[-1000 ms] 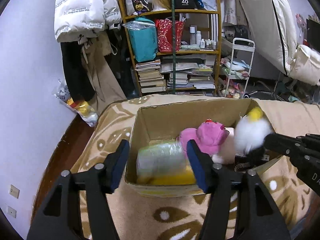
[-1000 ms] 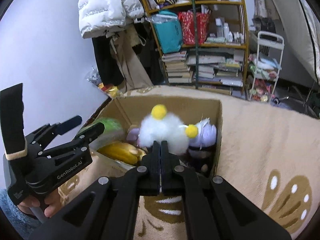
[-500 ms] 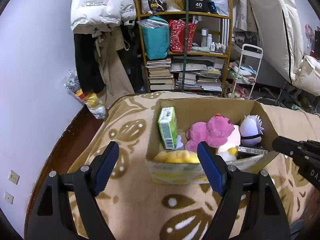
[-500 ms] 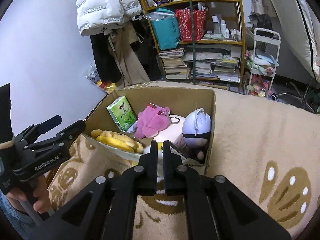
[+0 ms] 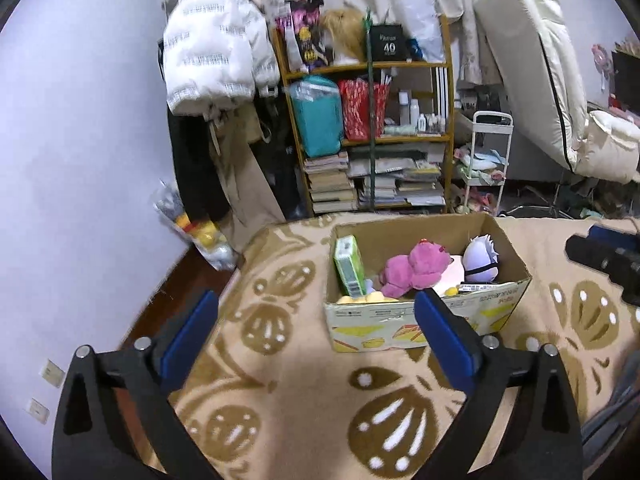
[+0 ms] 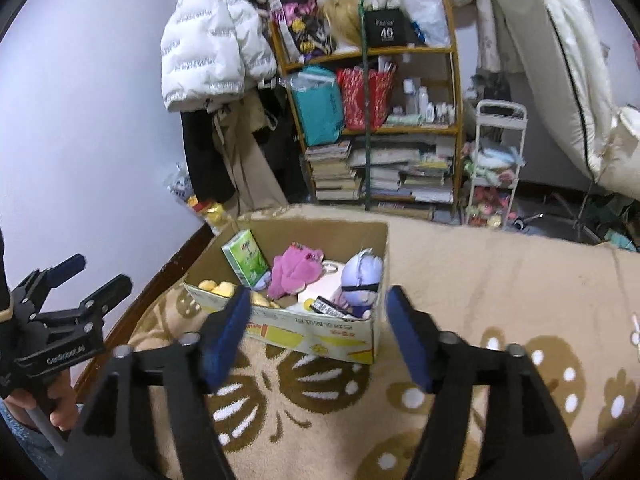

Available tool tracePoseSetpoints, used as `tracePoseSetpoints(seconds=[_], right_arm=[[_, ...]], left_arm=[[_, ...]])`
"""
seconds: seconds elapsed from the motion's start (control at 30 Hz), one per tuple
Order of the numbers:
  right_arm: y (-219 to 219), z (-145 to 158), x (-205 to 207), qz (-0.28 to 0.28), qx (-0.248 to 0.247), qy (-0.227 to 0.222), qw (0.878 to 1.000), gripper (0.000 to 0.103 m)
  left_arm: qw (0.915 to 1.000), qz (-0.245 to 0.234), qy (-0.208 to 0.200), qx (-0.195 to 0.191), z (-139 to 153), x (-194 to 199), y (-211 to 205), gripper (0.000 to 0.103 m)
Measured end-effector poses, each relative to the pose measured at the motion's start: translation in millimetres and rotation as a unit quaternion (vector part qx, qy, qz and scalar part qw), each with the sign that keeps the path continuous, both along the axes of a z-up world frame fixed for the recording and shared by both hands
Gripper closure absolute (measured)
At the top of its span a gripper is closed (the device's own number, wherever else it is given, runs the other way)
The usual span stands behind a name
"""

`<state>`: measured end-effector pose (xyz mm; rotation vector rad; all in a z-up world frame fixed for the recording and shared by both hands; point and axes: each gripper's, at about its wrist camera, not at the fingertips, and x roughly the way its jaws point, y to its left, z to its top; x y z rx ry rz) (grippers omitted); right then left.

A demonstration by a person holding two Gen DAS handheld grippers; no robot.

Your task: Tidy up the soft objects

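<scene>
A cardboard box stands on a beige patterned blanket. It holds a pink plush, a pale purple-haired plush, a yellow plush, a green tissue pack and a white fluffy toy with a yellow ball. My left gripper is open and empty, in front of the box. My right gripper is open and empty, at the box's near wall.
The blanket covers a bed. Its left edge drops to a wooden floor. A cluttered bookshelf, hanging coats, a white trolley and a leaning mattress stand behind.
The white fluffy toy went into the box and my right gripper opened. Both grippers pulled back from the box. The left one opened wider.
</scene>
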<state>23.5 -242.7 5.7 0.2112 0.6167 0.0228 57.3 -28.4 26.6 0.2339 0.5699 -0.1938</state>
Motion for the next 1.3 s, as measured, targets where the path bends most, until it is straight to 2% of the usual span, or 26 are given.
tracePoseSetpoints(seconds=[0.17,0.3,0.4,0.57,0.77,0.97,1.17,1.3], right_arm=[[-0.4,28.3,-31.3,-0.003,-0.018,-0.039,0.999,0.000],[1.0,42.3,-56.5,-0.015,-0.045,-0.063,0.997,0.000],[2.1,44.5,-65.8,-0.020,-0.054,-0.069,0.996,0.000],[8.8,39.9,-83.2,-0.023,-0.081,-0.090,0.992,0.000],[10.3,26.9,-88.9,-0.042,-0.076,-0.091,0.992,0.000],[11.6,13.3,-90.5,-0.051,-0.093,-0.098,0.989,0.000],[3.2,2.9,-79.9,-0.068,-0.074,-0.074,0.992,0.000],[-1.4,-0.8,-77.0,-0.080,-0.072,-0.081,0.991,0.000]], left_arm=[[0.9994,-0.004,-0.030,-0.018,24.9,-30.3,10.9,0.001],[0.9981,0.009,-0.050,-0.034,36.3,-47.9,20.4,0.001],[0.9972,0.024,-0.067,-0.023,37.4,-58.6,24.6,0.001],[0.9952,0.035,-0.089,-0.023,37.4,-75.9,34.7,0.001],[0.9937,0.049,-0.097,-0.028,31.8,-81.5,40.8,0.001],[0.9912,0.064,-0.112,-0.031,19.1,-83.6,43.7,0.001],[0.9915,0.073,-0.106,-0.014,2.1,-74.1,40.1,0.001],[0.9932,0.068,-0.093,-0.018,-3.6,-68.0,37.2,0.001]])
